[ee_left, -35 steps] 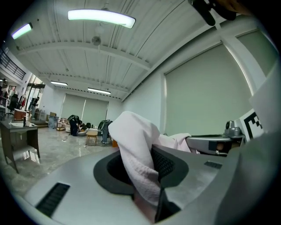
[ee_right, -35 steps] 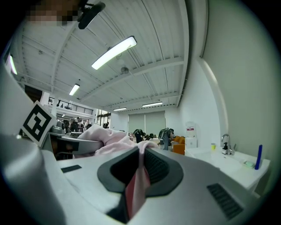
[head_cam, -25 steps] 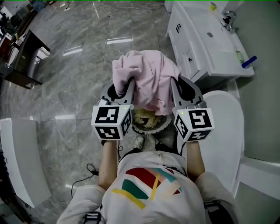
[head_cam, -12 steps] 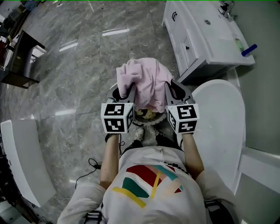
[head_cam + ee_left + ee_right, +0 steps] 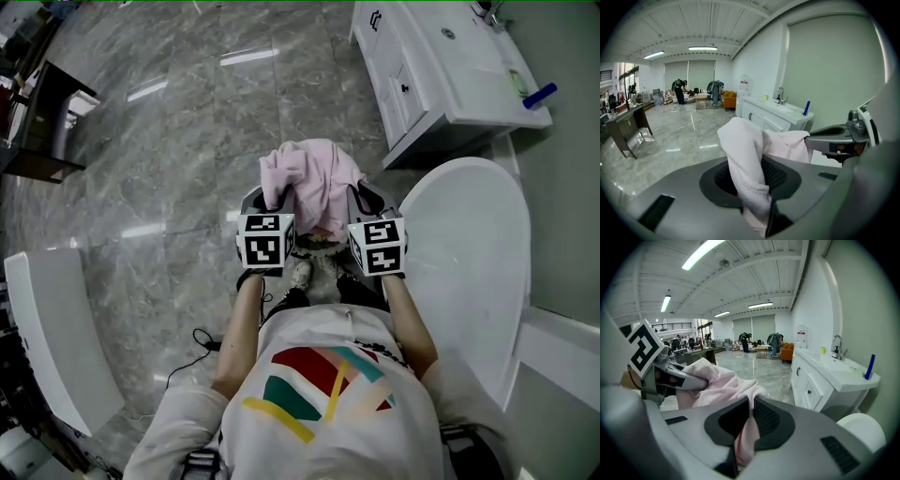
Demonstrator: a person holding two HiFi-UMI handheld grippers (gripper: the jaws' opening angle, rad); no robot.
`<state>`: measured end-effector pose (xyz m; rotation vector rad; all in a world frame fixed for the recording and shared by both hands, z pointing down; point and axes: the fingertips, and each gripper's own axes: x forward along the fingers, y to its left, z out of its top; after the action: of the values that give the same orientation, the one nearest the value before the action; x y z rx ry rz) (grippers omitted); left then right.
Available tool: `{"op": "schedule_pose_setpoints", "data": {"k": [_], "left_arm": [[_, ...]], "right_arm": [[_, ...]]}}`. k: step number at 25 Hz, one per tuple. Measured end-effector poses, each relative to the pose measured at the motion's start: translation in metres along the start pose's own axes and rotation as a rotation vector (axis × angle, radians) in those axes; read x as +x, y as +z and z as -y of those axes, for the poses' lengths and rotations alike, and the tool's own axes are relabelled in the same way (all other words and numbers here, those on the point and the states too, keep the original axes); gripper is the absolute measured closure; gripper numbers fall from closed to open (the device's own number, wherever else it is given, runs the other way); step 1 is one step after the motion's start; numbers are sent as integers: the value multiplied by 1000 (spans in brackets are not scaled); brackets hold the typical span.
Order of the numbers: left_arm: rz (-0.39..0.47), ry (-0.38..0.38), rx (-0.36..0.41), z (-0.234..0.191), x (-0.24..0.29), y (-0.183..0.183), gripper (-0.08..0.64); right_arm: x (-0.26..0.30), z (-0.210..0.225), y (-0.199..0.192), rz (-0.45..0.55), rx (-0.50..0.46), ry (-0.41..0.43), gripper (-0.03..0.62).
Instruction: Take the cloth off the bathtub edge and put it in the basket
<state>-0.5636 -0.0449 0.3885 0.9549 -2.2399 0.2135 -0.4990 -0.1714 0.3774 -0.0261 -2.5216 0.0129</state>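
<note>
The pink cloth [image 5: 309, 180] hangs bunched between my two grippers, low over the floor in front of the person's feet. My left gripper [image 5: 273, 199] is shut on its left part, and a thick fold [image 5: 749, 164] is pinched between its jaws. My right gripper [image 5: 360, 200] is shut on the right part, with a thin strip of cloth [image 5: 746, 434] hanging from its jaws. Under the cloth only a sliver of the basket [image 5: 316, 242] shows; the rest is hidden. The white bathtub [image 5: 469, 253] lies to the right.
A white vanity with a sink [image 5: 441, 66] stands at the upper right, close to the tub. A white panel [image 5: 52, 337] lies at the left and a dark table [image 5: 37, 122] at the far left. A black cable [image 5: 202, 339] trails on the grey marble floor.
Both grippers have sunk together with the cloth, down towards the basket and the person's feet. The basket's inside, open to view before, is now almost covered by the cloth.
</note>
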Motion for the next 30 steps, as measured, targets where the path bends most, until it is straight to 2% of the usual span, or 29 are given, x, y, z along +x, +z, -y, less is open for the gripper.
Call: {"op": "schedule_pose_setpoints", "data": {"k": [5,8,13,20,26,30], "left_arm": [[-98,14,-10,1,16,-42,446],[-135,15,-7,1,22,-59,446],[-183,13,-46,2,27,-82,448],[-185,8,-36,4,31,-82,448],[-133,-41,29,20,35,-68,449],[-126,-53,35,29,37,-65,456]], "right_arm": [[14,-9,-39,-89,17,14,551],[20,-15,-57,-137,13,20,552],[25,-17,-80,-201,7,29,555],[25,-11,-84,-219,19,13,554],[23,-6,-85,-218,27,-7,555],[20,-3,-87,-222,39,-15,555]]}}
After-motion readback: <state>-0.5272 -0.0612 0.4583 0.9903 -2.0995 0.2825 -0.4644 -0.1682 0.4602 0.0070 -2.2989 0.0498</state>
